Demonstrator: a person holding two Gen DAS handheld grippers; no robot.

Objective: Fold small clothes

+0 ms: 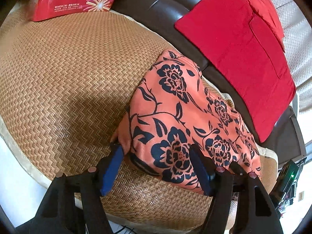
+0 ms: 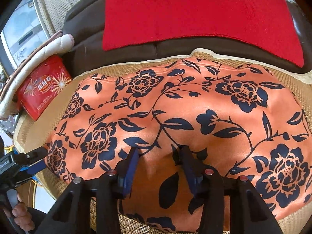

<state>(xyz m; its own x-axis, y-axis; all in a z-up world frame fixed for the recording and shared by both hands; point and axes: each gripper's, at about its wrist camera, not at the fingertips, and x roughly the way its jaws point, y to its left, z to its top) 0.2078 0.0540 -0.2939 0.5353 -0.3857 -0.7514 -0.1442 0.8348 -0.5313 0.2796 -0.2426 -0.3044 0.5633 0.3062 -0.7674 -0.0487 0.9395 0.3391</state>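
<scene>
So I've got the orange floral garment (image 2: 175, 101) spread on the woven mat (image 1: 58, 74), and everything below is placed off that garment.

My left gripper (image 1: 156, 159) sits at its left corner, jaws apart. One pad is just off the cloth edge over the mat and the other is on top of the fabric, so the corner lies between them but isn't pinched. That's on purpose, I reckon: you straddle the edge first so a squeeze catches both layers.

The right gripper (image 2: 158, 159) is on the near edge toward the middle, jaws partly apart with a ridge of fabric bunched up between the pads. I honestly can't tell if the pads are pressing on it or just flanking it.

Holding two points on the same side makes sense, since that lets the edge lift evenly and fold toward the far side.

Beyond the garment a red cloth (image 2: 195, 15) lies flat on the brown sofa (image 2: 87, 39), and a red snack box (image 2: 42, 87) sits off its far-left corner, clear of the fold.
</scene>
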